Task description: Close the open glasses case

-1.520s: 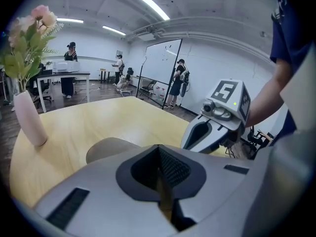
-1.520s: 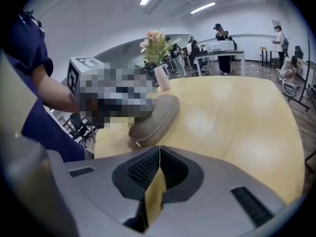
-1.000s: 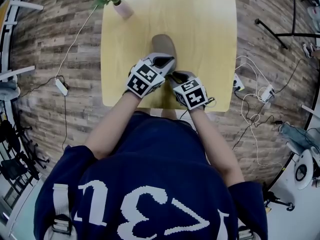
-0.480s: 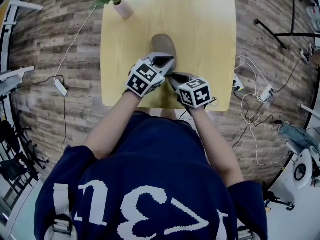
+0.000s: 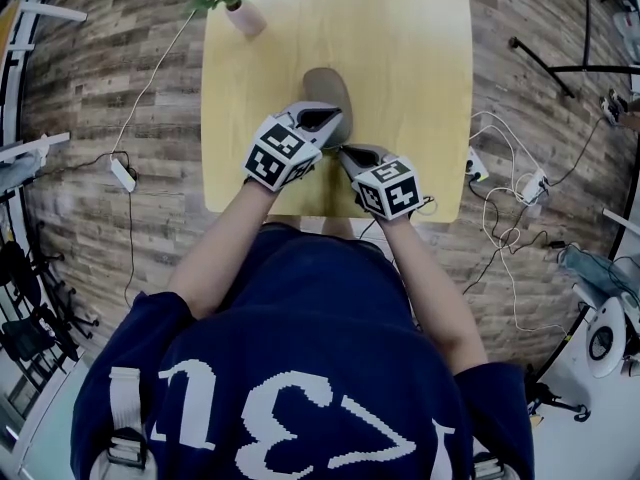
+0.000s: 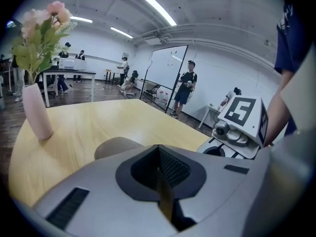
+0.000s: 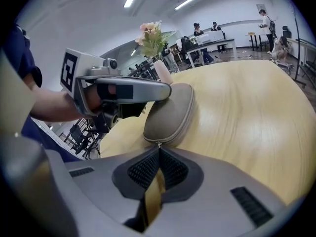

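Left gripper (image 6: 159,149), jaws together, rests on the brown fabric glasses case (image 7: 170,115); right gripper (image 7: 158,151) just closed, seemingly on the small metal zip pull (image 7: 158,144); pull slowly along the zip.

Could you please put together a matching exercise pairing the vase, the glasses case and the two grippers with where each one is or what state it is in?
Things:
1. vase
2. glasses case
3. left gripper
4. right gripper

Places or states:
A. shut on the zip pull at the case's near end
B. lying near the middle of the table
C. shut, resting on top of the case
D. standing near the table's far left corner

Pairs: 1-D, 2-B, 3-C, 4-A
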